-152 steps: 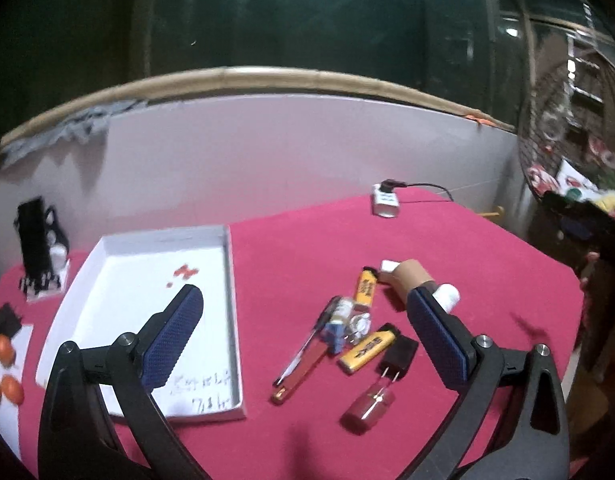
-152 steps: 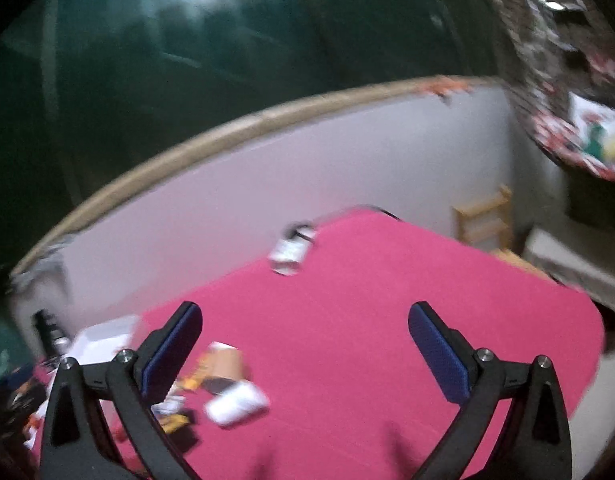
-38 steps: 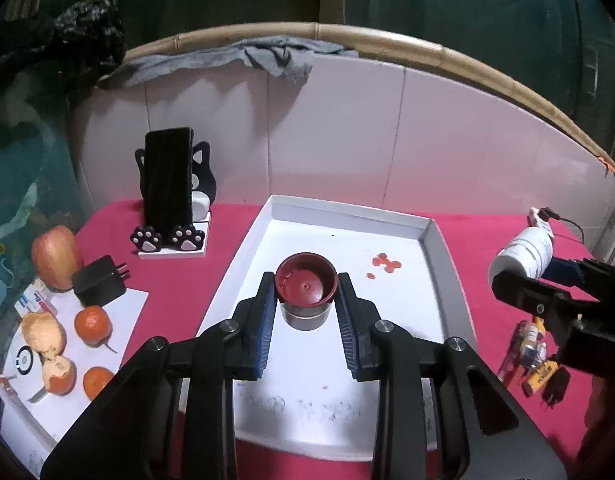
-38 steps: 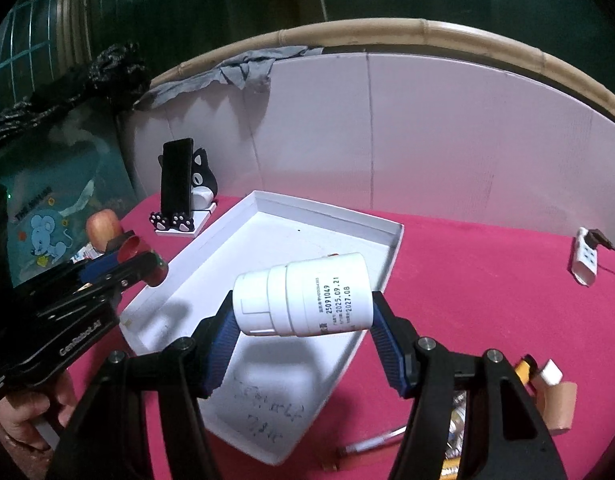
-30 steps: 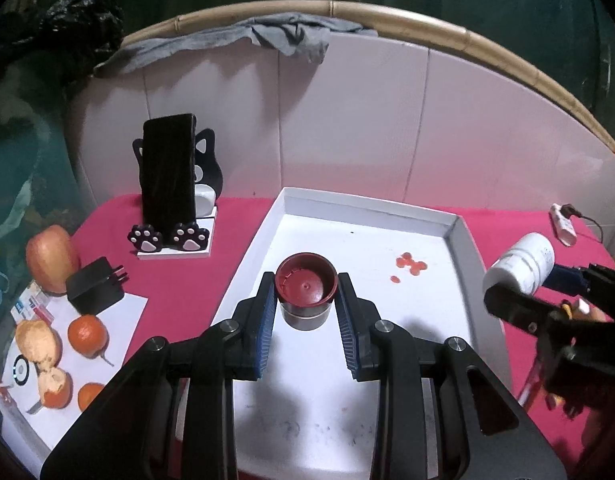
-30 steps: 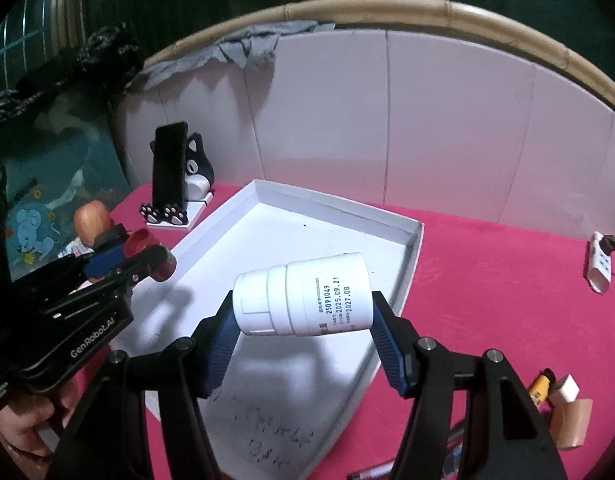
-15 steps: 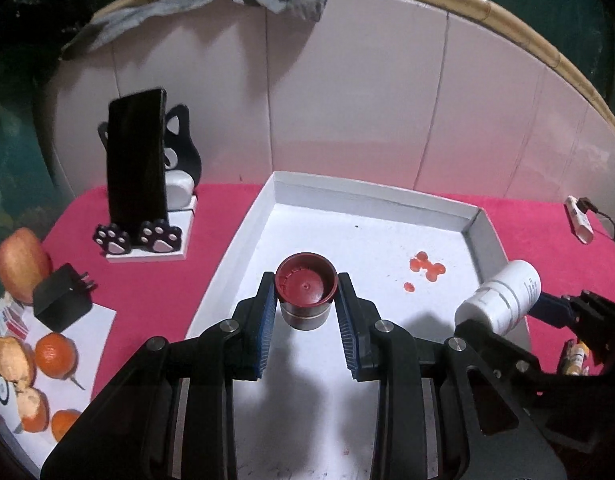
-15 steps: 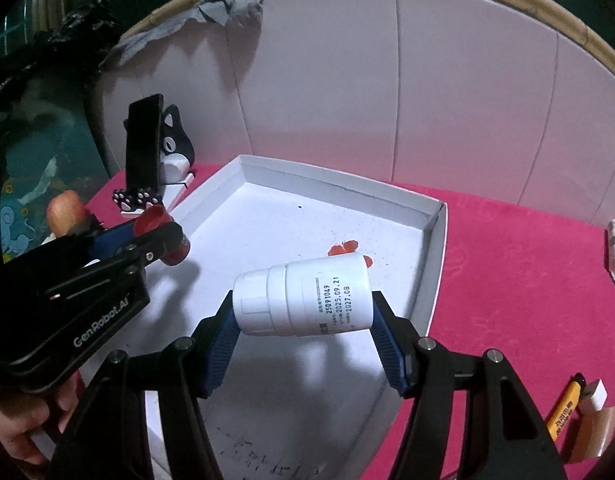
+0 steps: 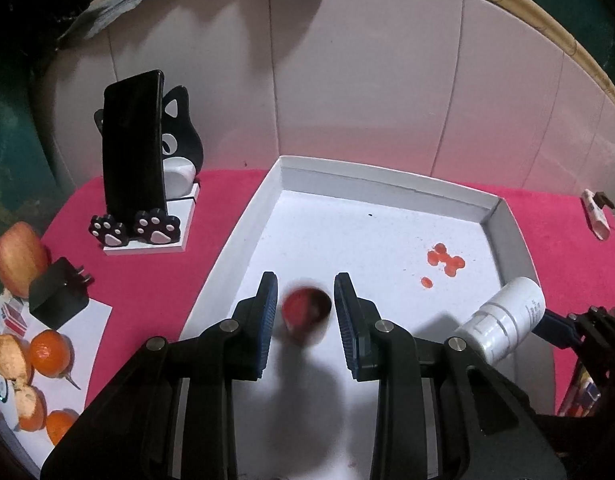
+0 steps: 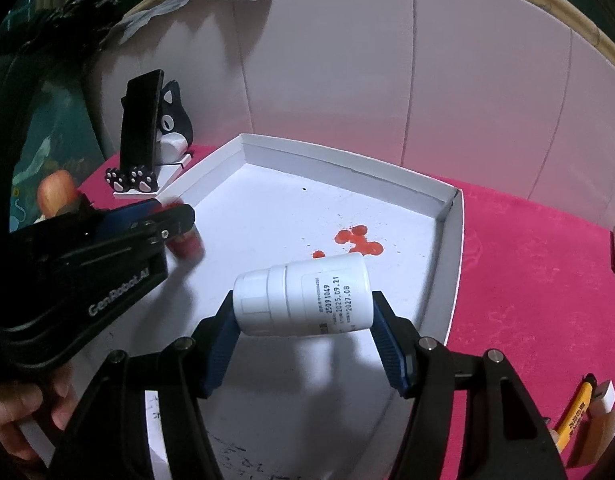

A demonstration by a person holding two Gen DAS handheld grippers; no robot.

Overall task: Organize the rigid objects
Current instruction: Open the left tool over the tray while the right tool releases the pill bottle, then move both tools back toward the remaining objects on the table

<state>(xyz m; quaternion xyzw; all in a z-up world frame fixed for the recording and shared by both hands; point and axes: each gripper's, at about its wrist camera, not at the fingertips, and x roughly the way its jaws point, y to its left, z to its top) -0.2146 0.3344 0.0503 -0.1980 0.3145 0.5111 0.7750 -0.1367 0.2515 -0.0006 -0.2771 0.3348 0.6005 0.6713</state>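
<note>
My left gripper (image 9: 306,294) is open over the white tray (image 9: 387,178). A small dark red bottle (image 9: 306,312), blurred with motion, is loose between its fingers and drops toward the tray floor; it also shows in the right wrist view (image 10: 184,243). My right gripper (image 10: 303,312) is shut on a white pill bottle (image 10: 301,294) held sideways above the tray (image 10: 347,160). That bottle shows at the right of the left wrist view (image 9: 503,328).
Red stains (image 9: 445,260) mark the tray floor. A phone on a cat stand (image 9: 141,168), a black charger (image 9: 57,294), an apple (image 9: 17,258) and oranges (image 9: 47,352) lie left. A white power strip (image 9: 595,214) and a yellow lighter (image 10: 573,420) lie on the red cloth at right.
My left gripper has opened and let go of the red bottle, which is falling. Both grippers moved closer in over the tray; the right one still holds the white bottle.
</note>
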